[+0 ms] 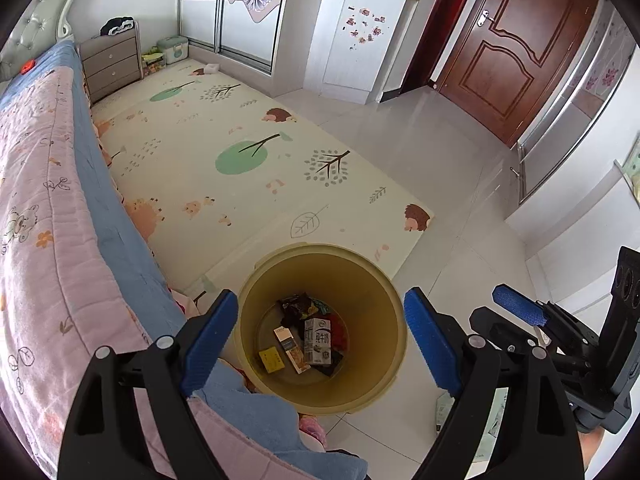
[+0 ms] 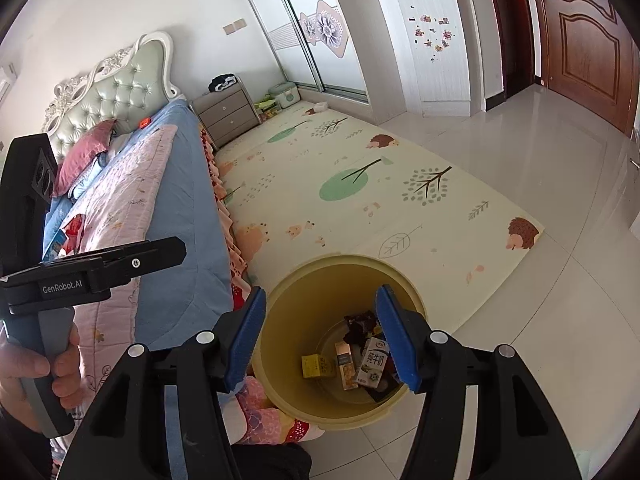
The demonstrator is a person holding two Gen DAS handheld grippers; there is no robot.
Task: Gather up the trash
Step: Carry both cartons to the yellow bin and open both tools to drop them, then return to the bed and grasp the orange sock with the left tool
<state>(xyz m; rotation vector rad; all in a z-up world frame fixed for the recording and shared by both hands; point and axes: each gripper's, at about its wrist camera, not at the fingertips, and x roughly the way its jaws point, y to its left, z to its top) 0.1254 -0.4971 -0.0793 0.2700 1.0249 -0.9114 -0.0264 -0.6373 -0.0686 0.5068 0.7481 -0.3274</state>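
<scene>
A yellow trash bin (image 1: 384, 300) stands on the floor beside the bed, below both grippers; it also shows in the right wrist view (image 2: 296, 320). Inside lie a white milk carton (image 1: 318, 341), a small yellow box (image 1: 271, 359), a narrow snack box (image 1: 291, 349) and dark wrappers (image 1: 296, 306). The milk carton (image 2: 372, 362) and yellow box (image 2: 318, 366) show in the right view too. My left gripper (image 1: 320, 340) is open and empty above the bin. My right gripper (image 2: 320, 340) is open and empty above it; its blue pad shows in the left view (image 1: 520, 306).
A bed with a pink and blue quilt (image 1: 52, 208) runs along the left. A patterned play mat (image 1: 240, 152) covers the floor beyond the bin. A grey nightstand (image 1: 110, 66), white cabinet (image 1: 356, 36) and brown door (image 1: 520, 48) stand farther back. Paper (image 1: 444, 412) lies right of the bin.
</scene>
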